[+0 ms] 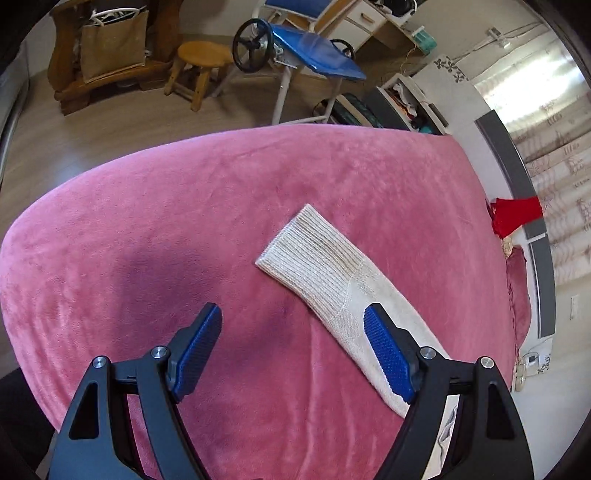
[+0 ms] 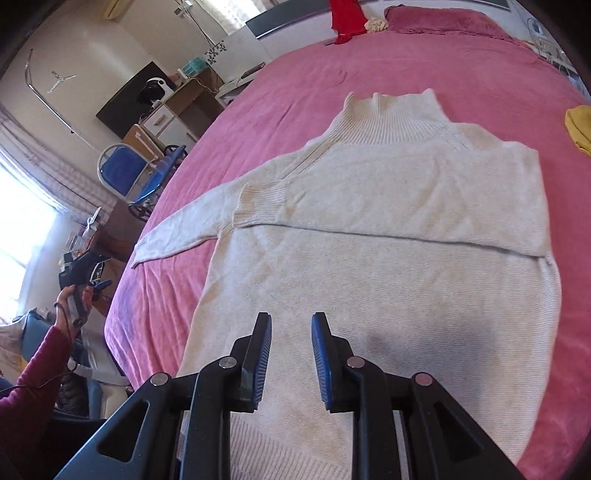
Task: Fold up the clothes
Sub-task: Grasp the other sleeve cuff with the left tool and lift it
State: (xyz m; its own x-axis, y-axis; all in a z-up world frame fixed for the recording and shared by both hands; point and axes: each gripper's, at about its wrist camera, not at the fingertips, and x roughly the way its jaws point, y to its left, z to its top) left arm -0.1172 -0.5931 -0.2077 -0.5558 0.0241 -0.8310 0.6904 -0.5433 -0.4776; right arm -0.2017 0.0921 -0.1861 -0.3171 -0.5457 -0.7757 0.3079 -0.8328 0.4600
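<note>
A cream turtleneck sweater (image 2: 388, 229) lies flat on the pink bed cover (image 2: 295, 85). One sleeve is folded across its chest, its ribbed cuff (image 2: 260, 203) near the middle. The other sleeve (image 1: 332, 273) stretches out sideways to the bed's left side. My left gripper (image 1: 293, 308) stands wide open just above this sleeve; one finger (image 1: 388, 350) overlaps the sleeve and nothing is gripped. A hand in a maroon sleeve holds that left gripper (image 2: 83, 273) in the right wrist view. Over the sweater's lower body, my right gripper (image 2: 291, 317) has its jaws a little apart with nothing between them.
A red garment (image 2: 347, 16) and a pink pillow (image 2: 443, 20) lie at the bed's head, and a yellow garment (image 2: 580, 125) lies at its right edge. Beyond the bed's foot stand a wooden stool (image 1: 203, 55) and a blue wheeled chair (image 1: 314, 55).
</note>
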